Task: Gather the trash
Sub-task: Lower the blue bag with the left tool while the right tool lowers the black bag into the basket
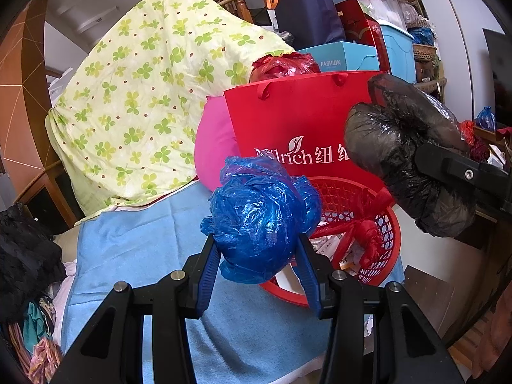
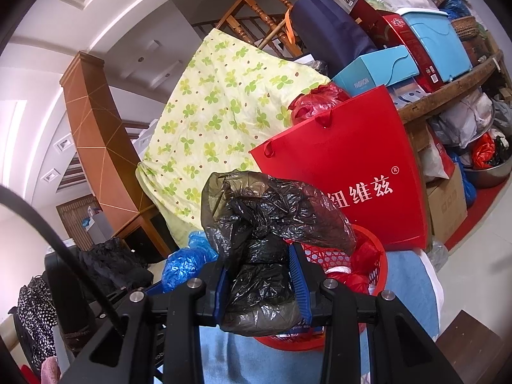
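The left gripper [image 1: 259, 249] fingers [image 1: 209, 265] clamp the blue bag bundle [image 1: 260, 217]; the right gripper [image 2: 262, 283] fingers [image 2: 296, 280] clamp the black bag bundle [image 2: 265, 246]. Both bundles hang above the red basket [image 1: 382, 240]. They appear light, soft, crushable and slippery; grip mid-bundle.

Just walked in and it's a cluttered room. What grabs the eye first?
A crumpled blue bag clamped in the left hand-held gripper, and a black bag clamped in the right hand-held gripper. Just beyond them sits a red basket, with a big red paper bag standing behind it.
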